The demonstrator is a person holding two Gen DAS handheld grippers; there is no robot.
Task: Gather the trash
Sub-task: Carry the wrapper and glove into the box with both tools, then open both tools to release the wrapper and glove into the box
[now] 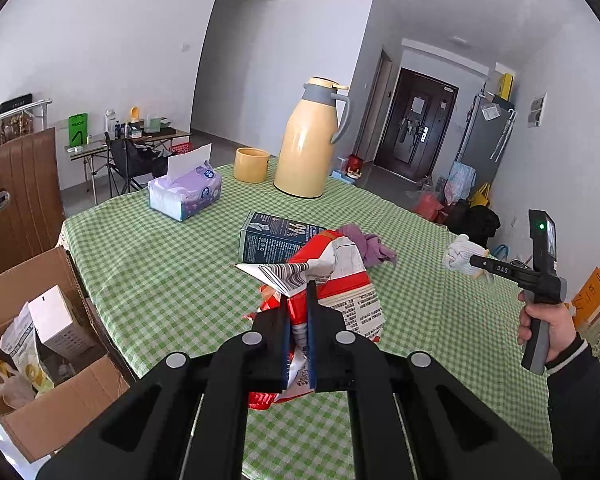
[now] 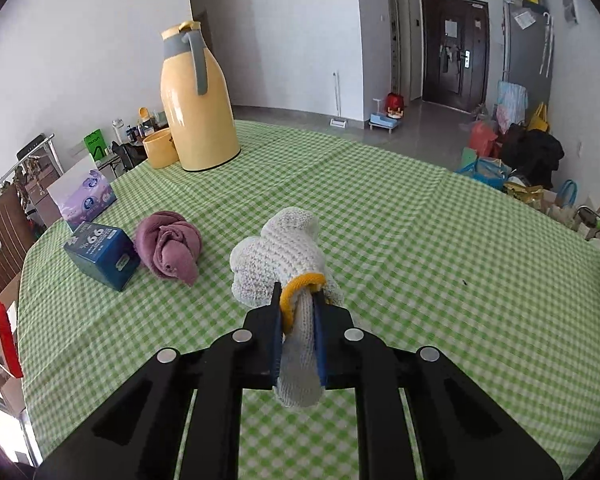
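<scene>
My left gripper (image 1: pixel 298 294) is shut on a crumpled red and white snack bag (image 1: pixel 336 280) and holds it above the green checked table (image 1: pixel 160 272). My right gripper (image 2: pixel 298 294) is shut on a white knitted glove (image 2: pixel 278 256) with a yellow cuff, lifted over the table; it also shows in the left wrist view (image 1: pixel 462 256). A dark blue carton (image 1: pixel 268 242) (image 2: pixel 100 258) and a purple rag (image 2: pixel 168 248) (image 1: pixel 370 246) lie on the table. An open cardboard box (image 1: pixel 60 408) with trash inside stands at the lower left, beside the table.
A yellow thermos jug (image 1: pixel 310 140) (image 2: pixel 198 100), a yellow cup (image 1: pixel 250 164) and a purple tissue pack (image 1: pixel 184 192) stand at the table's far side. A brown chair back (image 1: pixel 20 196) stands at the left. Bags (image 2: pixel 512 152) lie on the floor by the door.
</scene>
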